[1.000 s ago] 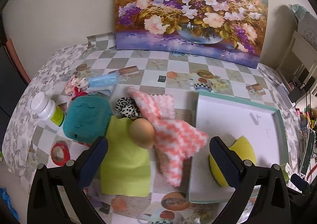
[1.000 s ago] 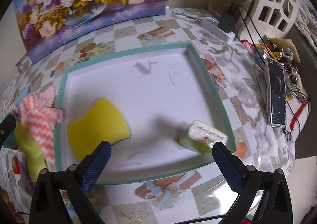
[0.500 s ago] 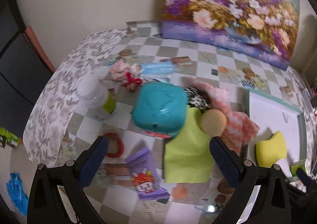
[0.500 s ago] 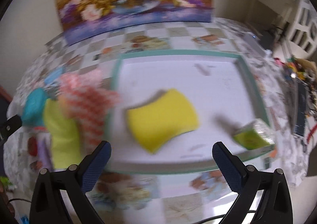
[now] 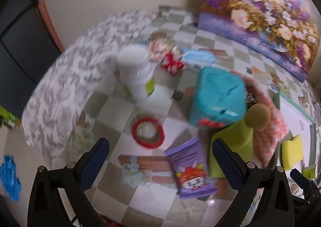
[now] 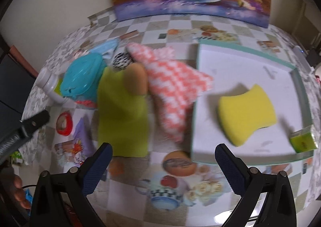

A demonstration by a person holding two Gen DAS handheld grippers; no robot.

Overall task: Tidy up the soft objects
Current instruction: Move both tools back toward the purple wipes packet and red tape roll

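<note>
Both views are blurred. The left gripper (image 5: pixel 160 158) is held with its fingers spread wide and nothing between them, above a checkered surface (image 5: pixel 128 106). Between and just beyond its fingers a purple packet (image 5: pixel 190 168) and a red tape ring (image 5: pixel 147 131) are seen. A white bottle (image 5: pixel 136 74) stands farther back, and a teal pouch (image 5: pixel 218 98) lies to the right.

The right gripper (image 6: pixel 161 162) is likewise held wide open and empty. A lime green cloth (image 6: pixel 122 114) lies just ahead of its left finger, with a tan round sponge (image 6: pixel 136 81) resting on the cloth's far end. A pink and white zigzag cloth (image 6: pixel 172 88) is spread beside it, one corner overlapping the rim of a white tray (image 6: pixel 246 54). Inside the tray, beyond the right finger, a yellow sponge (image 6: pixel 247 112) is placed, with a small green packet (image 6: pixel 303 140) in the near right corner.
</note>
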